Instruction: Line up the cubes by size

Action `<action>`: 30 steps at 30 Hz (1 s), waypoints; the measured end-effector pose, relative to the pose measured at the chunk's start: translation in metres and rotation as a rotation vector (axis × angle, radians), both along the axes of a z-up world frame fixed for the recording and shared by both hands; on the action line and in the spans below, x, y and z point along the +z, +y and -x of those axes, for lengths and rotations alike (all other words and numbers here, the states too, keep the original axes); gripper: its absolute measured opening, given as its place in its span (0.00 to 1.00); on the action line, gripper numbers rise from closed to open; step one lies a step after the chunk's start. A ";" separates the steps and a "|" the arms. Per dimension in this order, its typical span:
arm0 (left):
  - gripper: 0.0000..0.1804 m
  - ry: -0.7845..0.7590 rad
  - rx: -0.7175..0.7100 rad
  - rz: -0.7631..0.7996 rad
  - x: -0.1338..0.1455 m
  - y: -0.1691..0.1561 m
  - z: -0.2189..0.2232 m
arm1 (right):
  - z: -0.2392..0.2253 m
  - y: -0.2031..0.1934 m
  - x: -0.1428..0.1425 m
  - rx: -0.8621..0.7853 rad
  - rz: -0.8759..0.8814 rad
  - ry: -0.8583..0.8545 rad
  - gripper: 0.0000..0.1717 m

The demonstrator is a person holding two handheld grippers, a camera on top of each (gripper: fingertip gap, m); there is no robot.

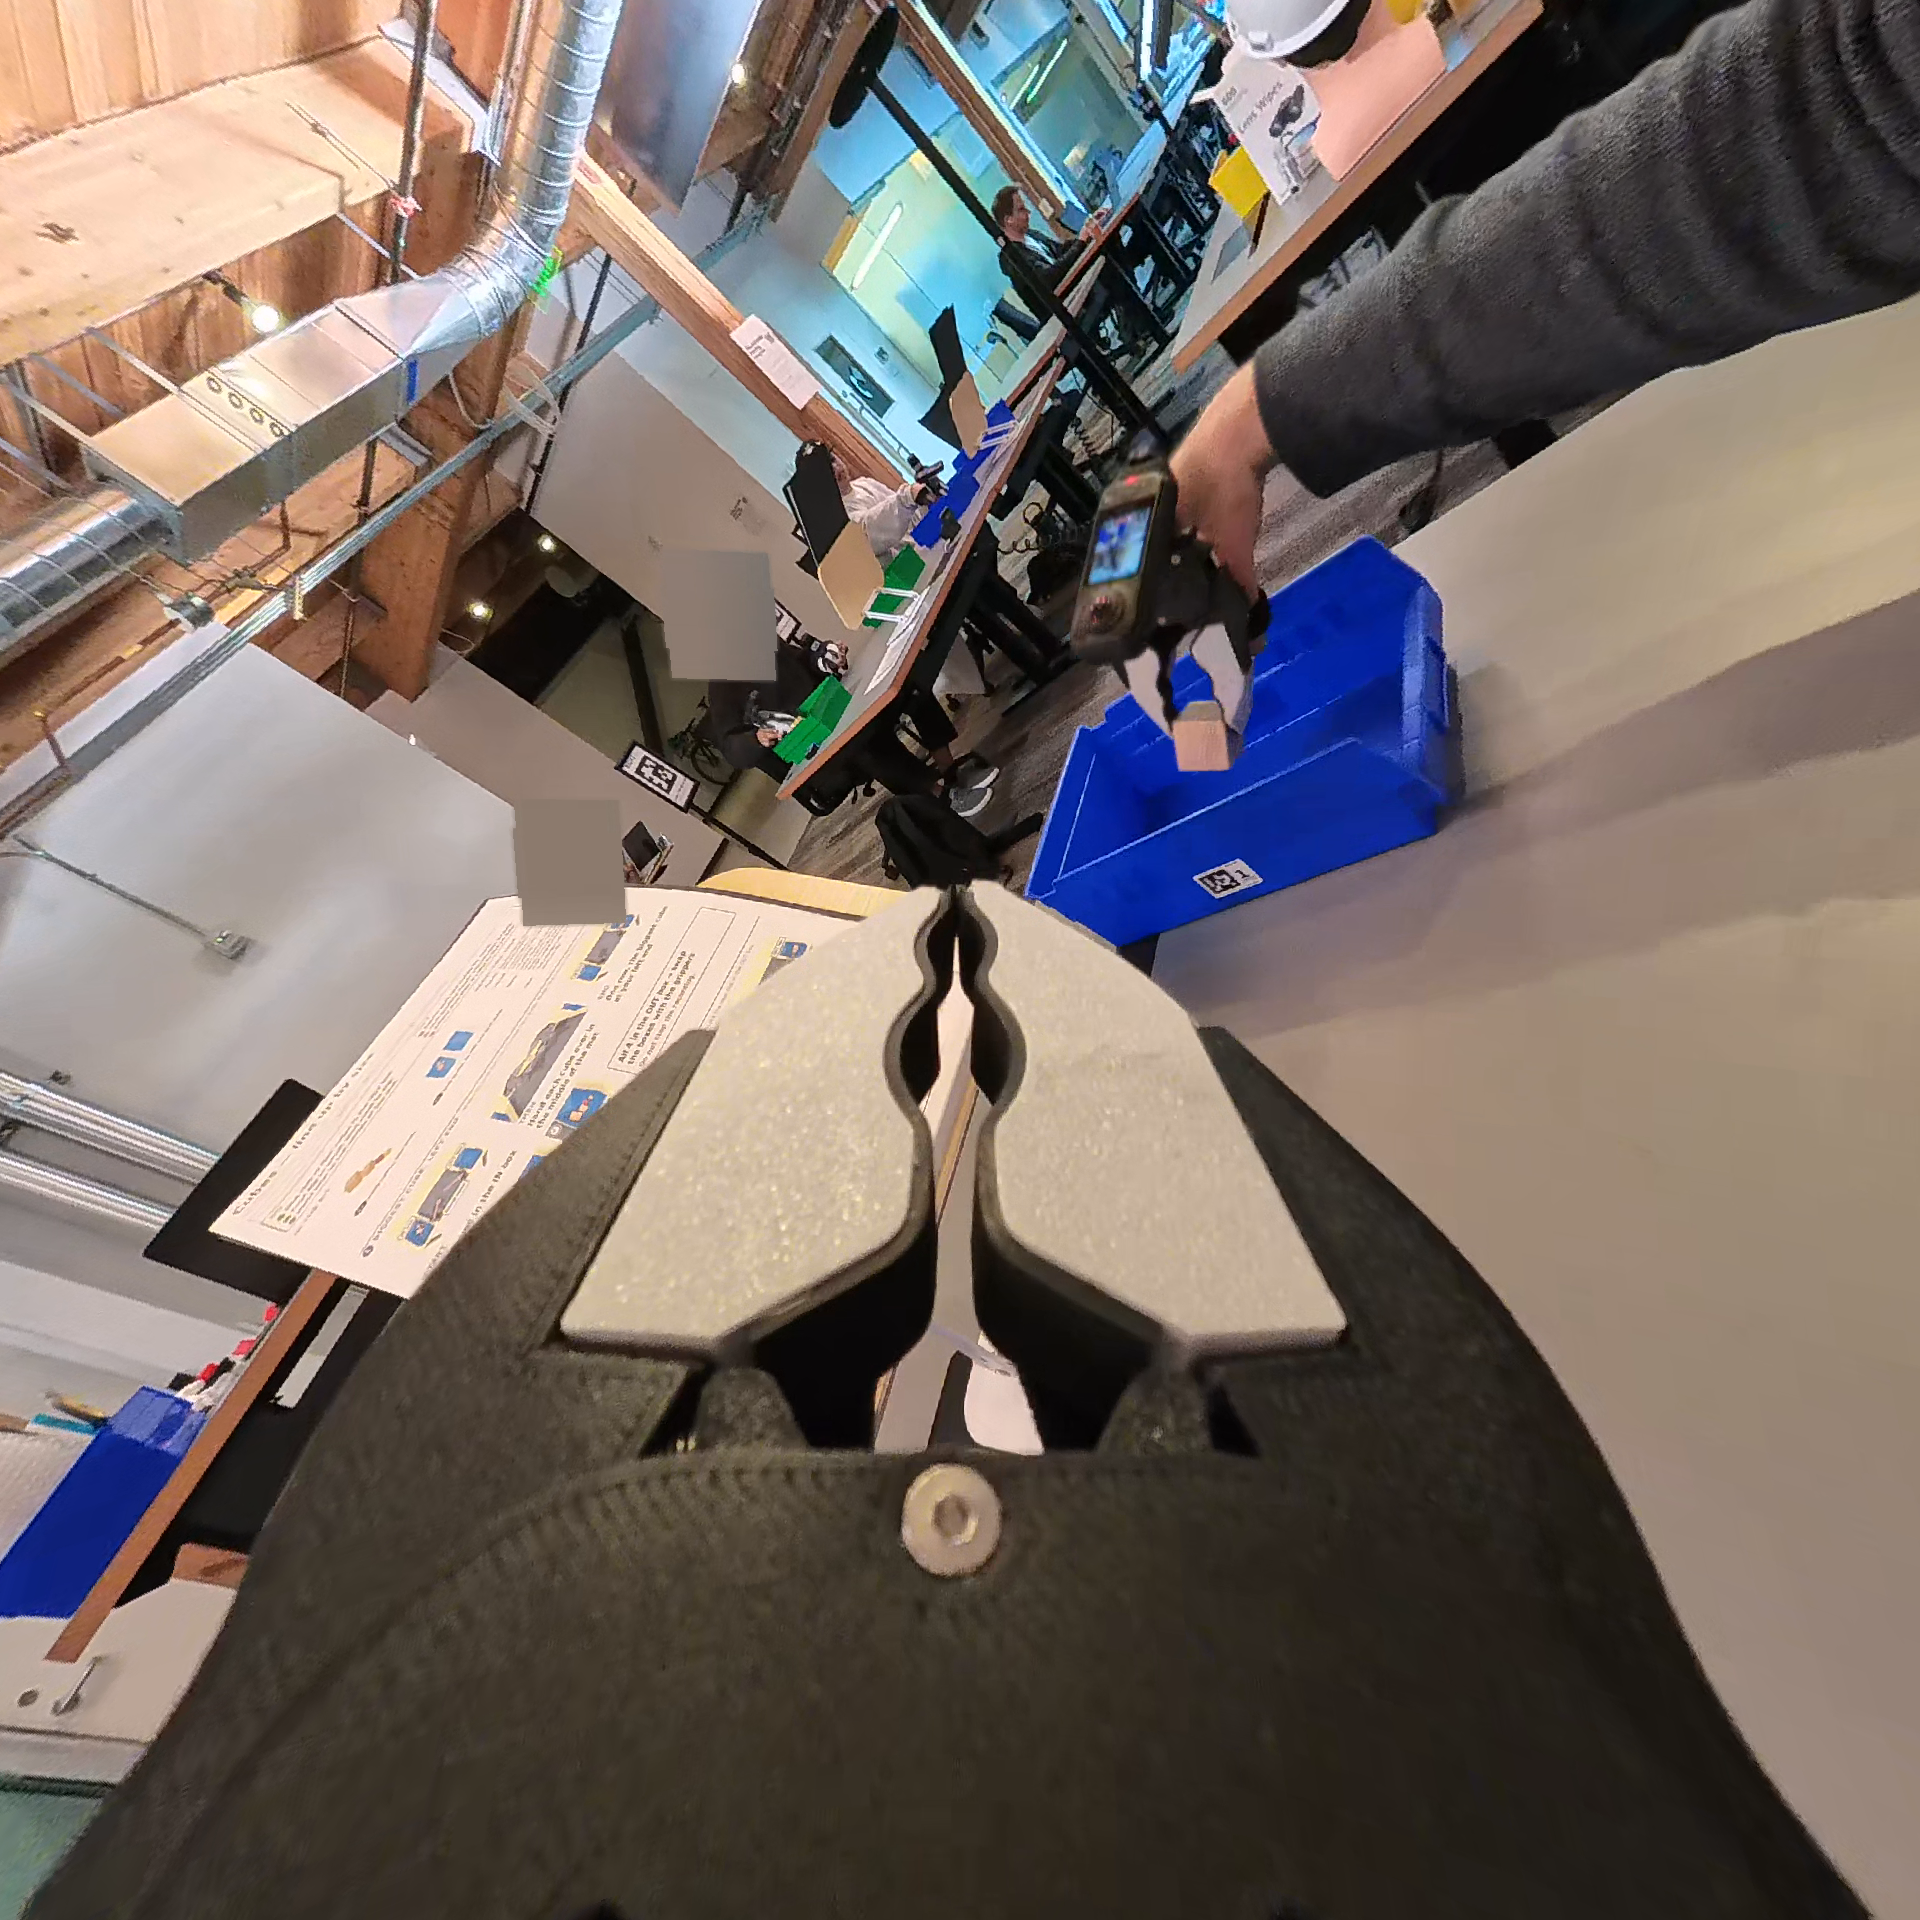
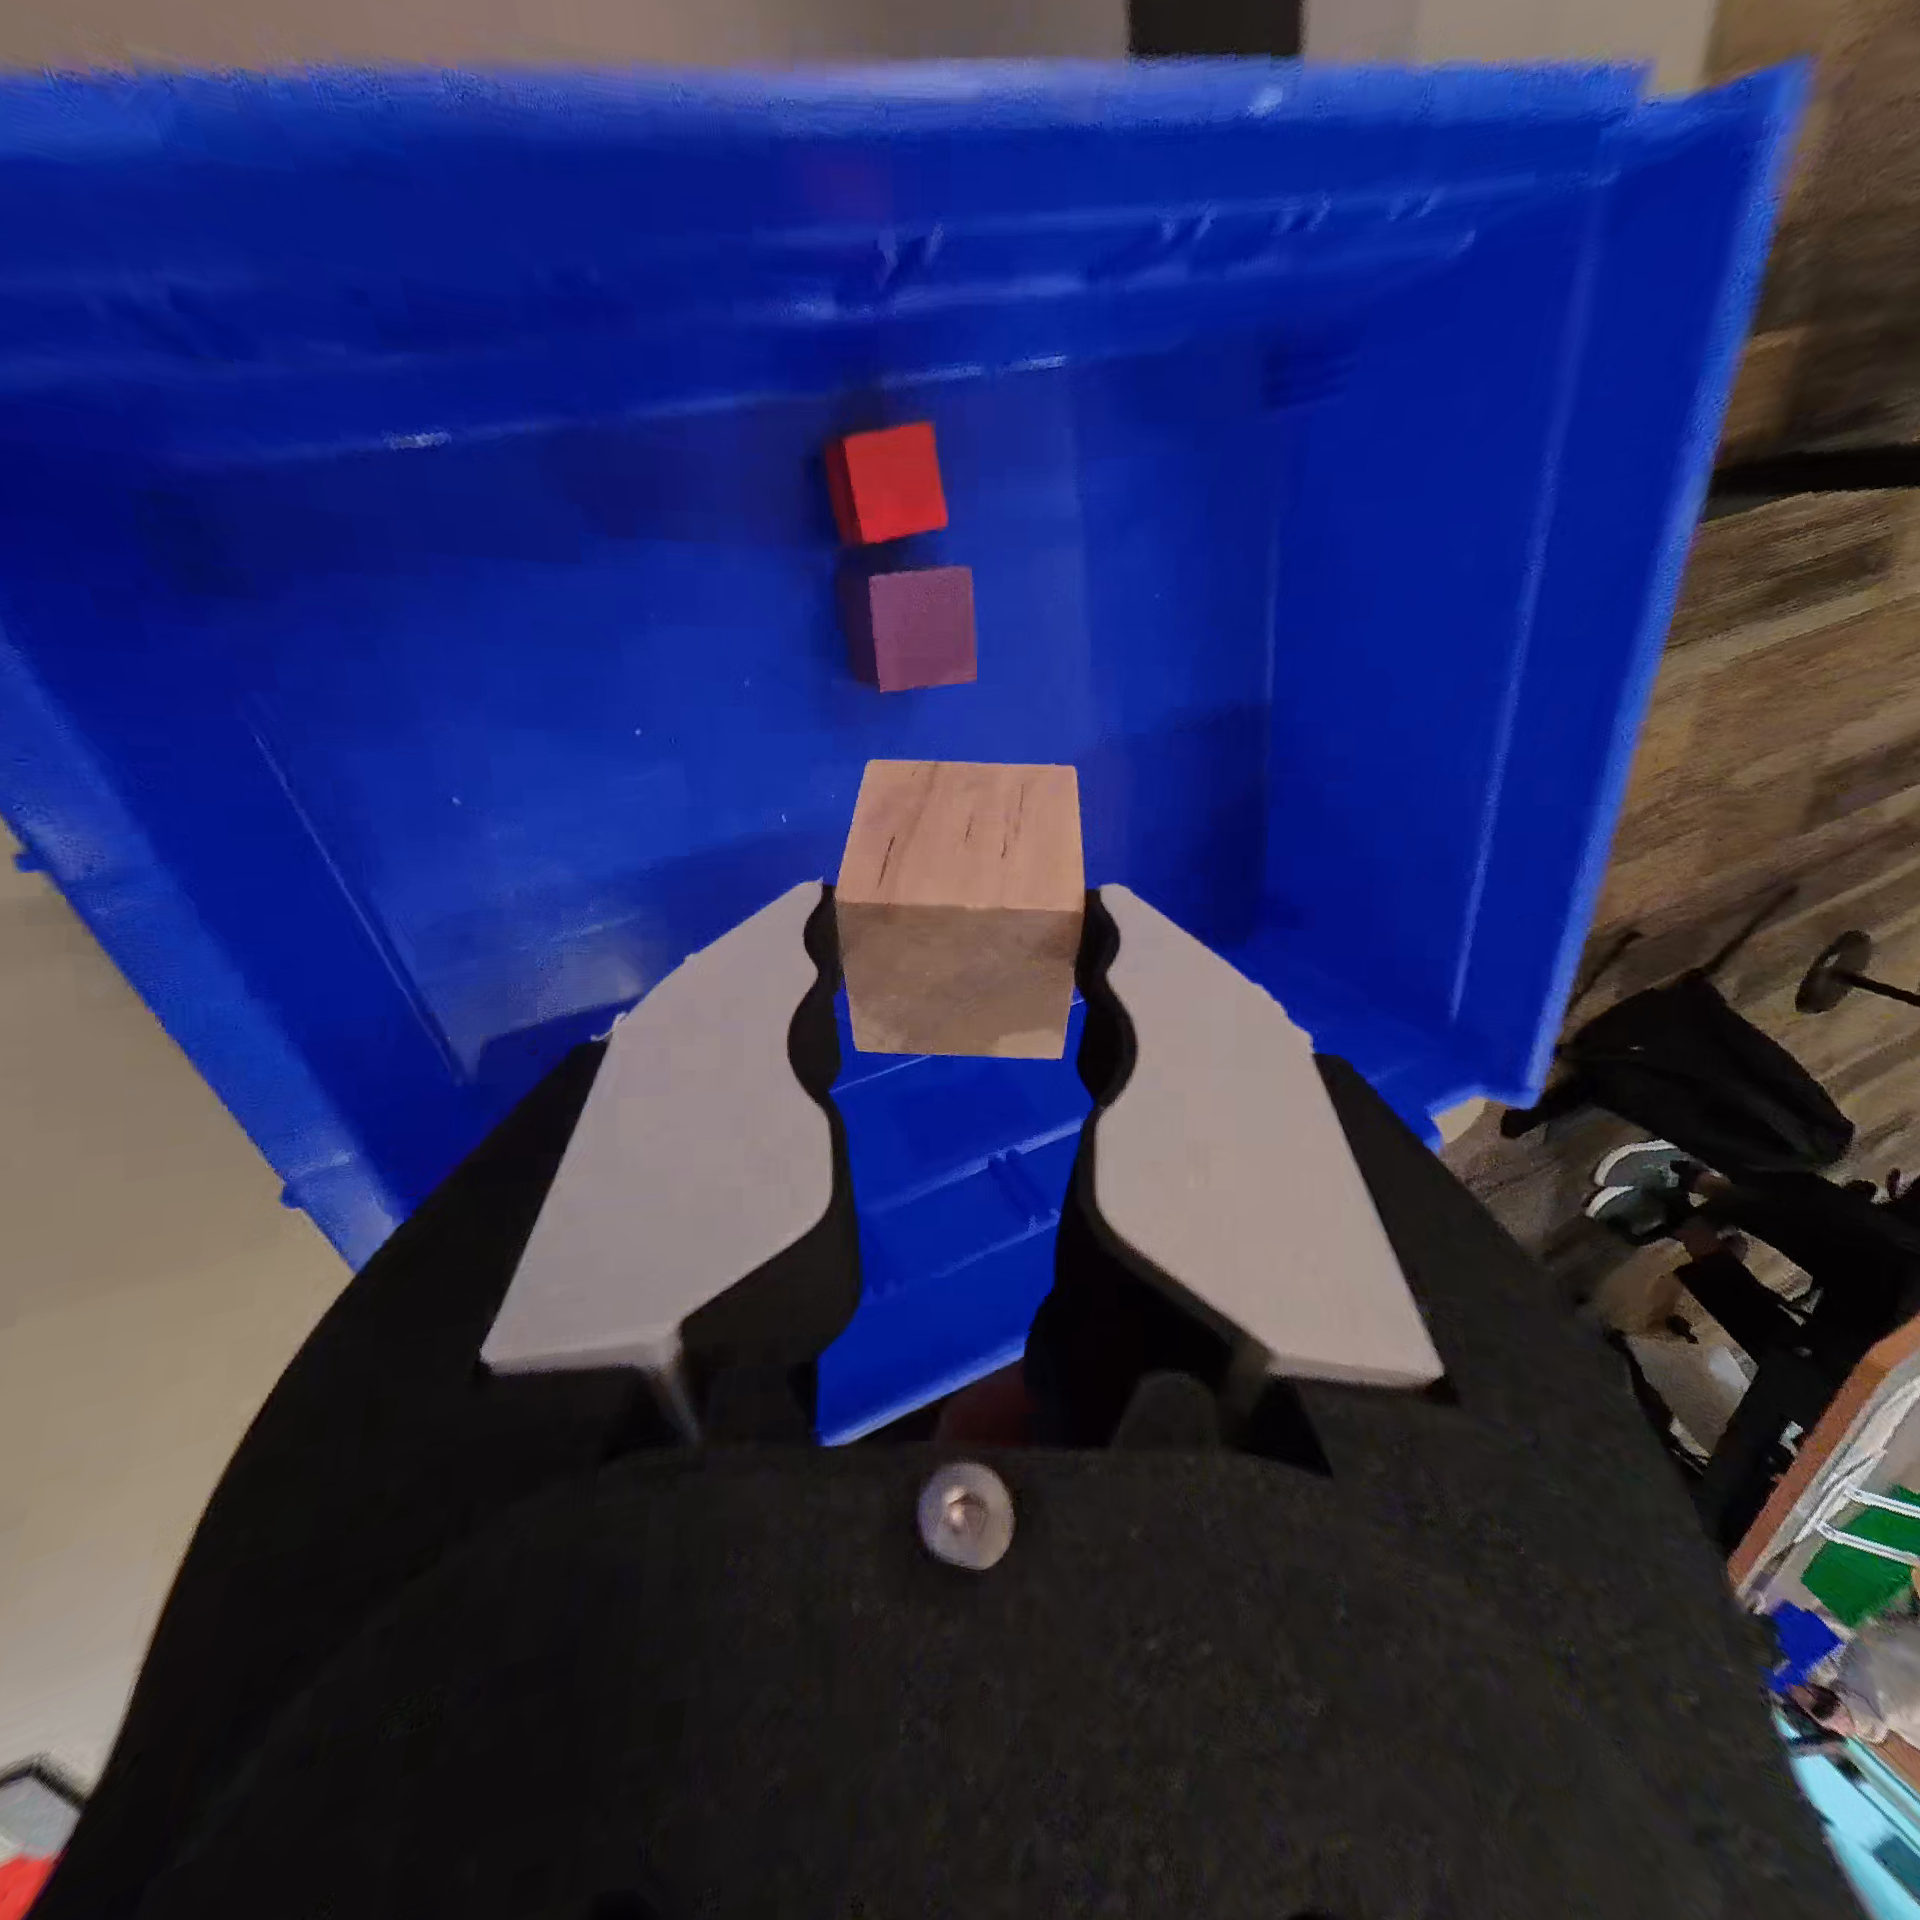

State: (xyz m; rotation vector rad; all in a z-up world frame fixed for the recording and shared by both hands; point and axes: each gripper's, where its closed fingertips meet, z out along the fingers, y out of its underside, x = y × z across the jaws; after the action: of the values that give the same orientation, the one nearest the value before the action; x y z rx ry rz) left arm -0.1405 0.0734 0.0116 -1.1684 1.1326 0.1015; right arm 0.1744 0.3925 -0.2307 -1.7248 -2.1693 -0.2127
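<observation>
Gripping a plain wooden cube, the right claw hangs over the open blue plastic bin, its grey pads pressed against the cube's two opposite sides. The cube is lifted clear of the bin floor. Below it on that floor lie two smaller cubes in a line: a purple cube nearest, then a red cube just beyond it, close together but not touching.

From the left wrist view, the same right claw is seen farther off, pointing down into the bin with the wooden cube at its tips. A hand grips its handle from above, the forearm in a grey sleeve reaching in from the upper right. A small camera with a lit screen sits on that claw's body.

The left claw is clenched, its wavy-edged pads meeting at the tips on nothing; it is held tilted over the pale grey counter, well apart from the bin.

Writing and labels: a white sticker with a square black-and-white marker is on the bin's near wall. A printed instruction sheet with small pictures lies at the left. A second black-and-white marker sign stands in the workshop background.
</observation>
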 end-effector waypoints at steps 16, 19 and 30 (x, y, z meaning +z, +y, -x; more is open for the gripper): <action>0.00 0.011 0.007 0.016 -0.005 0.006 0.000 | -0.001 0.018 -0.064 0.040 0.186 -0.266 0.25; 0.00 0.014 0.007 0.020 -0.006 0.007 0.000 | 0.000 0.018 -0.064 0.052 0.191 -0.286 0.25; 0.00 0.036 -0.005 0.032 -0.009 0.006 -0.004 | 0.007 0.021 -0.062 0.063 0.167 -0.300 0.29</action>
State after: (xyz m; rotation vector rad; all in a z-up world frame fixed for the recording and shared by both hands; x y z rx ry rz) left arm -0.1364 0.0790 0.0022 -1.1963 1.1725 0.1018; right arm 0.1676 0.4137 -0.2931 -1.8077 -2.5167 -0.2981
